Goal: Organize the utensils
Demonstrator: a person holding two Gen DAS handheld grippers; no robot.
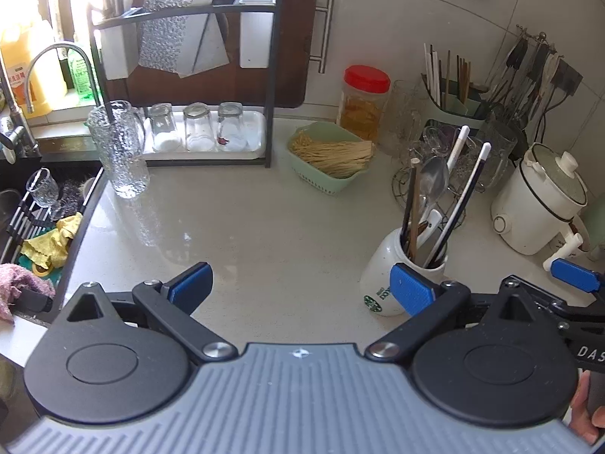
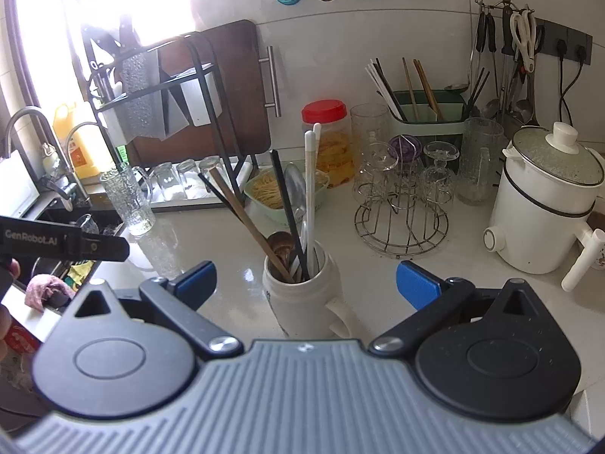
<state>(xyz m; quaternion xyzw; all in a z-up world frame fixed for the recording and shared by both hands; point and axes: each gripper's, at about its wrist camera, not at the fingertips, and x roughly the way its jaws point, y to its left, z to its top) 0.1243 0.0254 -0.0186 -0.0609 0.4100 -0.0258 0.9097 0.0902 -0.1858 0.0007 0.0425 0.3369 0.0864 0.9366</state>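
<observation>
Both hand-held grippers [image 1: 300, 287] [image 2: 306, 283] spread, empty; mug [image 2: 302, 299] upright, chopsticks [image 2: 289, 204] fanning upward.

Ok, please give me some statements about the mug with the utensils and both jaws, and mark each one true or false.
1. The white mug stands upright and holds chopsticks and spoons. True.
2. The right gripper is shut on a chopstick. False: its jaws are open and hold nothing.
3. The left gripper has open jaws, and nothing is between them. True.
4. The jar has a blue lid. False: the lid is red.
5. The green basket holds dry noodles. True.
</observation>
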